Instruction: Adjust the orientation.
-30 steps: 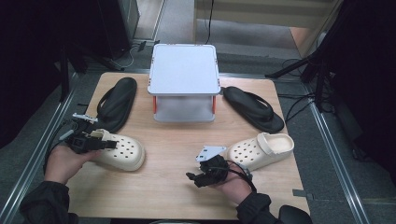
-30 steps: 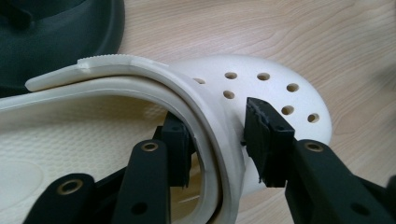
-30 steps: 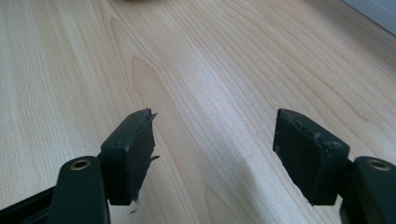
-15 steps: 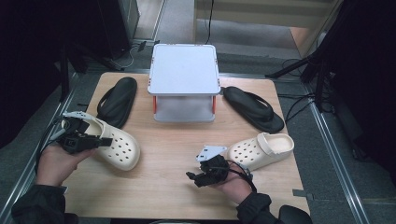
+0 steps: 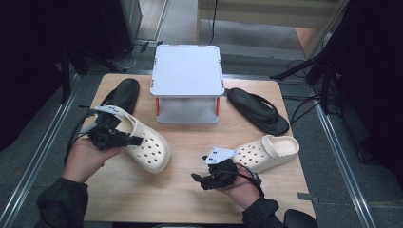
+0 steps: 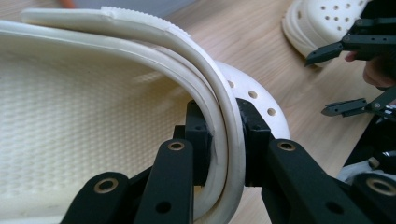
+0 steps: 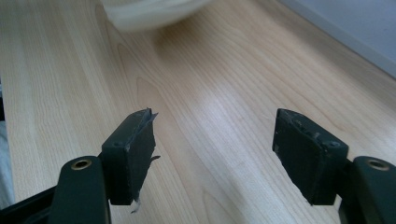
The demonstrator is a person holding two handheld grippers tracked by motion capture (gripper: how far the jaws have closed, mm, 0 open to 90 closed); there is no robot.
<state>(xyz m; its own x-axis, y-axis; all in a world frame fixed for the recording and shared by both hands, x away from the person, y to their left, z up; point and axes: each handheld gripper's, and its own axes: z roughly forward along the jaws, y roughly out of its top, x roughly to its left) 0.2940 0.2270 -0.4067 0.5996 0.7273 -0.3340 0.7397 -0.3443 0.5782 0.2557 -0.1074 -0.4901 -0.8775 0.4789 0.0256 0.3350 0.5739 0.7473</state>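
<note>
Since a second ago the left gripper (image 5: 124, 138) has carried the cream clog (image 5: 142, 141) up off the table (image 5: 180, 190) and toward the middle, its jaws having just been closing with the clog's side wall and folded-down heel strap between them; in the left gripper view the pads (image 6: 201, 135) press that wall from both sides. That clog now hangs tilted, toe toward the table's centre, just in front of a black slipper (image 5: 121, 95) at the far left. Near the front edge the right gripper (image 5: 203, 178) rests with its jaws spread wide over bare wood, nothing between them, just beside the second cream clog (image 5: 268, 151). Behind stand a white storage box (image 5: 187, 76) and another black slipper (image 5: 259, 111).
</note>
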